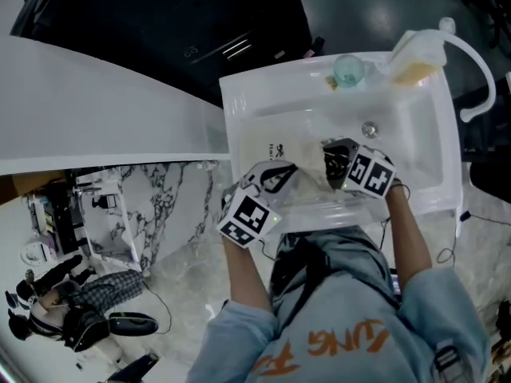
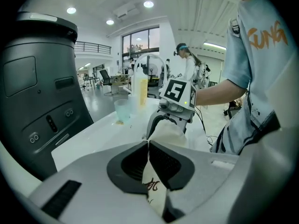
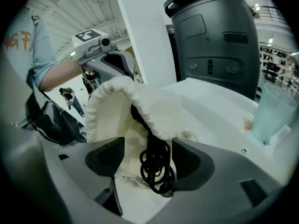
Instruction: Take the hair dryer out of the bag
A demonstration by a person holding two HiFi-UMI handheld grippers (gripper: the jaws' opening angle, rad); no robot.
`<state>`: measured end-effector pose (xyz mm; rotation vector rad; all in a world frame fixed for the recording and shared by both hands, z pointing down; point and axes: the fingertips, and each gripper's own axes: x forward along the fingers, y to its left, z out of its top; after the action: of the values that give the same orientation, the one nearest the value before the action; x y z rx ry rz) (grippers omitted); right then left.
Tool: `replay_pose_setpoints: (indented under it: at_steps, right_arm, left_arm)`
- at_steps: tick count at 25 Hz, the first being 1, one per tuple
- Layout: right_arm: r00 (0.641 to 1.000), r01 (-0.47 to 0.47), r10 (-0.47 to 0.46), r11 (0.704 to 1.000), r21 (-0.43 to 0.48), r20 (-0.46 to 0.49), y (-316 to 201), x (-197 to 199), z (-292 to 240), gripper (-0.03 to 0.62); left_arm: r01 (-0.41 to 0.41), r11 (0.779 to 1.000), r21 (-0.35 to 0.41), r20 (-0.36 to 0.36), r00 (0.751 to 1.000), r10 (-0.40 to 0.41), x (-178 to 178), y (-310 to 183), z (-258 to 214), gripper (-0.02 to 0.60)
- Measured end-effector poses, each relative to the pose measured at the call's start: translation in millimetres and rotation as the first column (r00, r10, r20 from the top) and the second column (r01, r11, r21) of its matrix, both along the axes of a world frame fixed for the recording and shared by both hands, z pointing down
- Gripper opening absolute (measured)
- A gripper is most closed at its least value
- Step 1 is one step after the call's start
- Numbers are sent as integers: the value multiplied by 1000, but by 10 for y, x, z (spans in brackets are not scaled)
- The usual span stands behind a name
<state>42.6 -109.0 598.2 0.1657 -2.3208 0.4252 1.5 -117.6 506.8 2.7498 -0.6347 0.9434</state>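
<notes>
A cream drawstring cloth bag [image 1: 279, 146] lies in the white sink [image 1: 415, 134]. My left gripper [image 1: 279, 175] is shut on the bag's edge; in the left gripper view the fabric [image 2: 161, 190] is pinched between the closed jaws of the left gripper [image 2: 148, 143]. My right gripper [image 1: 335, 162] is at the bag's mouth [image 3: 135, 101], open. A black coiled cord [image 3: 156, 164] hangs out of the mouth between its spread jaws, and the pads do not press on it. The hair dryer's body is hidden inside the bag.
A pale teal cup [image 1: 349, 70] and a yellow soap bottle [image 1: 415, 62] stand on the sink's far rim beside a white faucet [image 1: 479, 70]. The drain [image 1: 369, 128] lies just beyond the bag. A dark grey machine [image 3: 219, 45] stands behind the sink.
</notes>
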Motion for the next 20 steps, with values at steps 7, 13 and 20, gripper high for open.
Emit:
replay_pose_setpoints:
  at_steps: [7,13,20]
  right_arm:
    - [996,56,-59,997,-57,-66,31,-55,244,322]
    - [991,56,-63,997,-56,-120,-9,-175,518,324]
    - [973,104,-106,994,-17,-207,-51,-257,711,310]
  left_arm:
    - [73,996,54,-11,997,-72,-34,-21,-35,8]
    - [111,993,49,-51,993,-108,-71,6,-68,8]
    - [214,975,-64,-117,968,-220,-419,123,-8,8]
